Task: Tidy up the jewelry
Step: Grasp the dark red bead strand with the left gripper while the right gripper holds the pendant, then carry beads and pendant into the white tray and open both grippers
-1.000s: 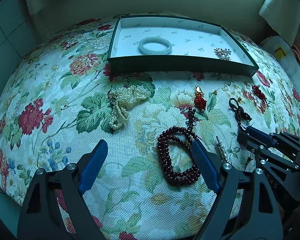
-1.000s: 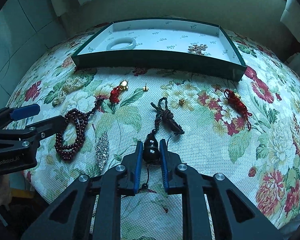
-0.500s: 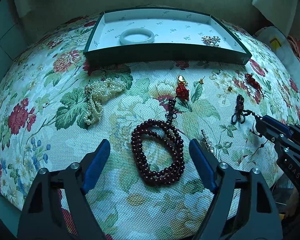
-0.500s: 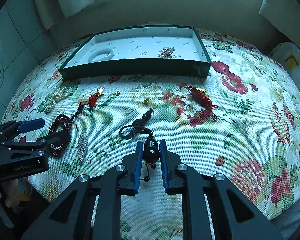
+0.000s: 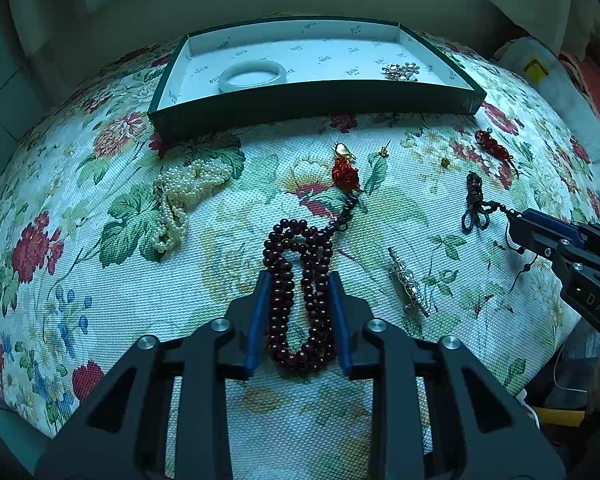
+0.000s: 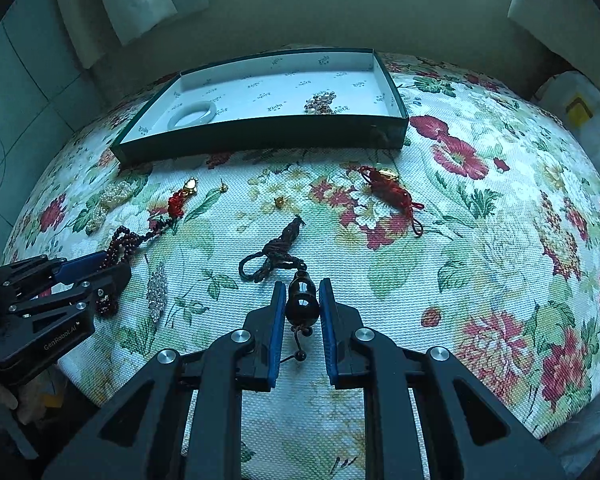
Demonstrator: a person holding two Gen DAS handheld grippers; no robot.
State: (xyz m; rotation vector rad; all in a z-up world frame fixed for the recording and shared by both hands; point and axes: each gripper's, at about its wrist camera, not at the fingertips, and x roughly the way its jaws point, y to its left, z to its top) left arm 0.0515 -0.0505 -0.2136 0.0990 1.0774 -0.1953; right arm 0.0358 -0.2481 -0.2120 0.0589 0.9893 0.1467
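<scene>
My left gripper (image 5: 299,280) is shut on the dark red bead bracelet (image 5: 298,292), which lies on the floral cloth with its red tassel (image 5: 345,174) stretched toward the tray. My right gripper (image 6: 302,292) is shut on a dark gourd pendant (image 6: 302,302); its knotted dark cord (image 6: 274,254) trails ahead on the cloth. The right gripper also shows at the right of the left wrist view (image 5: 518,226). The green-rimmed tray (image 5: 312,100) at the back holds a pale jade bangle (image 5: 254,76) and a pearl brooch (image 5: 400,71).
On the cloth lie a pearl necklace heap (image 5: 180,196), a crystal hair clip (image 5: 408,284), a red knotted charm (image 6: 392,192), and two small gold studs (image 5: 385,151) (image 6: 279,201). The table edge drops off close behind both grippers.
My left gripper has moved forward over the bead bracelet and closed on it. My right gripper has shifted a little with the gourd pendant still held.
</scene>
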